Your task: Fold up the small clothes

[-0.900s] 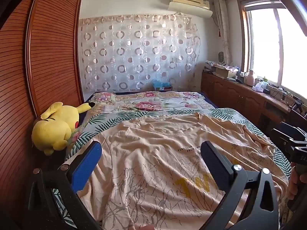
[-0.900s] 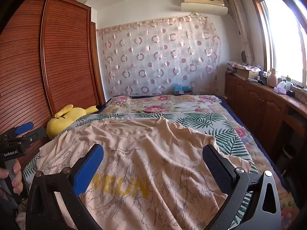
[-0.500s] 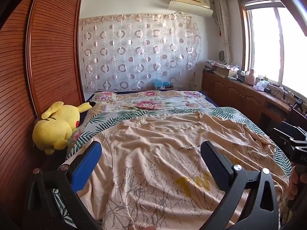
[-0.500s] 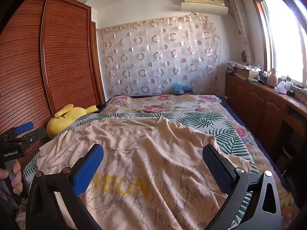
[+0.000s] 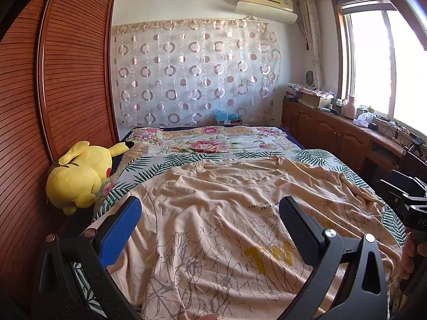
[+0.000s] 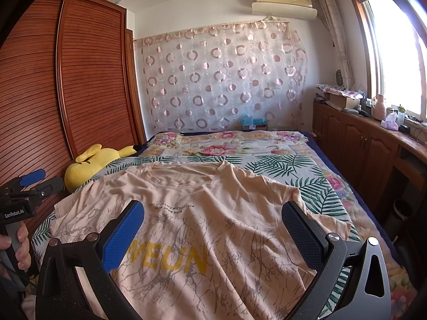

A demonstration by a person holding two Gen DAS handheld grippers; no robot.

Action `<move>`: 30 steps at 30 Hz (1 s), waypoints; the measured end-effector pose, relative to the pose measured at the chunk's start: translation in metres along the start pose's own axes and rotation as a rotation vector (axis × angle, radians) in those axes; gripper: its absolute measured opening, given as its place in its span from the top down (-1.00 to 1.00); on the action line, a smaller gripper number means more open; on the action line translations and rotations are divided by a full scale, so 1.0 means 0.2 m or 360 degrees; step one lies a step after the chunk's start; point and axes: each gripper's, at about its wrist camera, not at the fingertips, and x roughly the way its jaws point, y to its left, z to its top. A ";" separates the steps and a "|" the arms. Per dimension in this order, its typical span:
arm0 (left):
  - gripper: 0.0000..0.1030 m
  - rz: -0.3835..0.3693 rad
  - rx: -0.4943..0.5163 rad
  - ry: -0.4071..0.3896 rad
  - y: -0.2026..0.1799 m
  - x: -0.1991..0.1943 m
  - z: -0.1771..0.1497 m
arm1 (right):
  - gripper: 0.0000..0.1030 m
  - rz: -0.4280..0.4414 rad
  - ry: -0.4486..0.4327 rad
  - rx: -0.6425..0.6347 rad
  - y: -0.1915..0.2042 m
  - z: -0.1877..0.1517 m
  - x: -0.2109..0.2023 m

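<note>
Nothing is shifting from a moment ago: both the left gripper (image 5: 208,224) and the right gripper (image 6: 213,226) are still hovering spread wide and empty over the peach T-shirt (image 6: 202,213) lying flat on the bed (image 6: 280,165), so folding is not yet starting.

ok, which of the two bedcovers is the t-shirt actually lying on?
The palm-leaf cover, the nearer one with green fronds. The t-shirt is spread across it. The pink-flower cover lies beyond the shirt's collar, toward the curtain.
</note>
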 end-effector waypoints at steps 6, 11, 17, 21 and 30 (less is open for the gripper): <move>-1.00 -0.0001 0.0001 -0.0001 0.00 0.00 0.00 | -1.00 0.0000 0.0002 0.0000 0.00 0.00 0.00; -1.00 -0.0001 -0.0002 -0.0004 0.01 0.00 -0.01 | -1.00 0.0000 0.0002 0.0000 0.00 0.00 0.00; -1.00 0.0000 -0.0003 -0.0004 0.01 0.00 -0.01 | -1.00 -0.0001 0.0000 0.0001 0.00 0.00 0.00; -1.00 -0.0001 -0.0002 -0.0005 0.01 0.00 -0.01 | -1.00 0.0000 0.0000 0.0000 0.00 0.00 0.00; -1.00 0.0001 -0.0002 -0.0005 0.01 -0.01 -0.01 | -1.00 0.0000 0.0001 0.0000 0.00 0.00 -0.01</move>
